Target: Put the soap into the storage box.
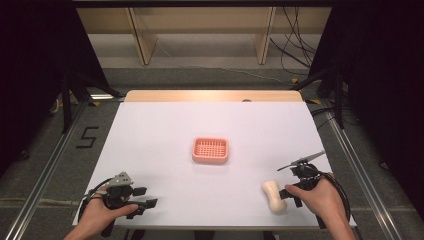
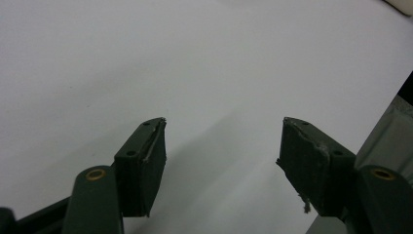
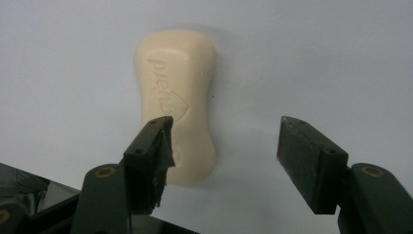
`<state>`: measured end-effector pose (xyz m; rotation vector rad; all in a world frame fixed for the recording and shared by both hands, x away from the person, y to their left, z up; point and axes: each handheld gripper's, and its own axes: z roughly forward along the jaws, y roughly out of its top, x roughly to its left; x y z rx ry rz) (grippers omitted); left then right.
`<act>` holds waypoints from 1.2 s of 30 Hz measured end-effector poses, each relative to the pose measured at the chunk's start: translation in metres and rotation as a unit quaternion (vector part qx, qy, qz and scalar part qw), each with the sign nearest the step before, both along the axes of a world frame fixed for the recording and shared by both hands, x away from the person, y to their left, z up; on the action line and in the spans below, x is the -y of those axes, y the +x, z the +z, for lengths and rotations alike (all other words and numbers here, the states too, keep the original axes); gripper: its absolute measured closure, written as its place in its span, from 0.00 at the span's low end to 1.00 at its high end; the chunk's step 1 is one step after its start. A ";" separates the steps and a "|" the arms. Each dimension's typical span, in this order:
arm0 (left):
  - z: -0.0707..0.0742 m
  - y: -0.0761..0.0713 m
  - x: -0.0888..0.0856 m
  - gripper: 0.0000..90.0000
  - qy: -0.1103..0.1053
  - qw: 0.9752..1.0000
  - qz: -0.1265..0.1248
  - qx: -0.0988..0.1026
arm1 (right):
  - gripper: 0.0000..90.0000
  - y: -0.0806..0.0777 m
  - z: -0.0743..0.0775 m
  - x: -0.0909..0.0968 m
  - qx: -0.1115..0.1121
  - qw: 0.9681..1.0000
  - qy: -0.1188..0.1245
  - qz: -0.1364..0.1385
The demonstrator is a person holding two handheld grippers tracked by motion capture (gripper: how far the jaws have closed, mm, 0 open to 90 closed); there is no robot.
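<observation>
- Spreading across most of the high view, the white table (image 1: 165, 130) bears two things: a pink slotted soap dish and a bar of soap, well apart from each other.
- Sitting near the table's middle, the soap dish (image 1: 210, 150) is empty and upright, the likely home for the bar.
- Lying near the front right edge, the cream soap bar (image 3: 176, 102) rests flat, embossed side up, its long axis running away from the right gripper.
- Hovering at the bar, the right gripper (image 3: 224, 141) stands with jaws spread and nothing between them; one jaw overlaps the bar's near end, the other hangs over bare table, so the bar is off-centre in the gap.
- Resting at the front left, the left gripper (image 2: 221, 146) is likewise spread and empty, far from the work.
- Judging the risk: closing from this offset would probably push the bar aside or pinch only one edge. The waisted, smooth shape could squirt out of a hard squeeze, and the table's front edge is near.
</observation>
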<state>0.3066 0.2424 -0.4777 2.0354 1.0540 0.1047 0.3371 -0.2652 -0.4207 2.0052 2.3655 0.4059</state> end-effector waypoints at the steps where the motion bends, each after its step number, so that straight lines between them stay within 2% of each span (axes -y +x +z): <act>1: 0.000 0.000 0.000 0.37 -0.001 1.000 -0.001 0.000 | 0.43 0.000 0.000 -0.001 -0.002 1.000 -0.001 -0.001; 2: 0.000 0.000 0.000 0.37 0.006 1.000 -0.002 0.001 | 0.43 0.000 0.000 -0.002 -0.004 1.000 -0.001 -0.001; 3: 0.000 0.000 0.001 0.37 -0.002 1.000 -0.001 0.002 | 0.43 0.000 0.000 -0.003 -0.003 1.000 -0.001 0.004; 5: 0.000 0.000 0.001 0.37 0.000 1.000 -0.001 0.002 | 0.43 0.001 0.000 -0.008 -0.006 1.000 -0.004 0.001; 6: 0.000 0.000 0.001 0.37 0.001 1.000 0.001 0.002 | 0.43 0.002 0.000 -0.008 0.002 1.000 -0.010 0.022; 8: 0.000 -0.001 0.000 0.37 0.007 1.000 0.002 0.001 | 0.43 0.004 0.000 -0.013 0.000 0.999 -0.008 0.031; 9: 0.000 -0.001 0.000 0.37 0.007 1.000 0.002 0.001 | 0.43 0.003 0.002 -0.016 -0.011 1.000 -0.010 0.023; 10: 0.000 -0.001 0.000 0.37 0.001 1.000 -0.001 0.001 | 0.43 0.004 0.002 -0.019 -0.012 1.000 -0.010 0.027; 12: 0.000 -0.001 -0.001 0.37 0.003 1.000 -0.004 0.001 | 0.43 0.007 0.001 -0.022 -0.002 0.999 -0.015 0.044; 13: 0.000 -0.001 0.000 0.37 -0.001 1.000 -0.001 0.003 | 0.43 0.007 0.002 -0.025 -0.009 0.999 -0.015 0.037; 16: 0.000 -0.001 0.000 0.37 0.002 1.000 -0.006 0.001 | 0.43 0.010 0.003 -0.032 -0.017 0.999 -0.020 0.046; 17: 0.000 -0.001 0.000 0.37 0.003 1.000 -0.008 0.001 | 0.42 0.012 0.001 -0.031 -0.007 0.997 -0.031 0.064; 18: 0.000 -0.001 0.000 0.37 0.003 1.000 -0.007 0.000 | 0.42 0.012 0.001 -0.034 -0.014 0.998 -0.024 0.060; 19: 0.000 -0.001 0.000 0.37 0.003 1.000 -0.007 0.000 | 0.42 0.012 0.003 -0.038 -0.027 0.998 -0.022 0.044; 21: 0.000 -0.001 0.000 0.37 0.003 1.000 -0.007 0.001 | 0.42 0.013 0.002 -0.037 -0.021 0.998 -0.029 0.055; 23: 0.000 -0.001 0.000 0.37 -0.003 1.000 -0.003 -0.003 | 0.42 0.015 0.000 -0.042 -0.039 0.997 -0.034 0.052; 25: 0.000 -0.001 0.000 0.37 -0.001 1.000 -0.003 -0.001 | 0.41 0.017 -0.003 -0.042 -0.046 0.996 -0.038 0.061; 27: 0.000 -0.001 0.000 0.37 0.003 1.000 -0.007 0.002 | 0.41 0.019 -0.006 -0.043 -0.046 0.996 -0.037 0.065; 28: 0.000 -0.001 0.000 0.37 0.003 1.000 -0.007 0.002 | 0.41 0.021 -0.008 -0.042 -0.042 0.995 -0.040 0.077; 31: 0.000 -0.001 0.000 0.37 -0.003 1.000 -0.002 -0.003 | 0.42 0.022 -0.011 -0.043 -0.055 0.995 -0.038 0.068; 34: 0.000 -0.001 0.000 0.37 -0.002 1.000 -0.003 0.001 | 0.42 0.024 -0.013 -0.042 -0.056 0.995 -0.045 0.071; 35: 0.000 -0.001 0.000 0.37 -0.002 1.000 -0.004 0.002 | 0.42 0.024 -0.014 -0.043 -0.055 0.996 -0.037 0.062; 36: 0.000 -0.001 0.000 0.37 -0.001 1.000 -0.004 0.001 | 0.42 0.026 -0.015 -0.041 -0.063 0.995 -0.020 0.069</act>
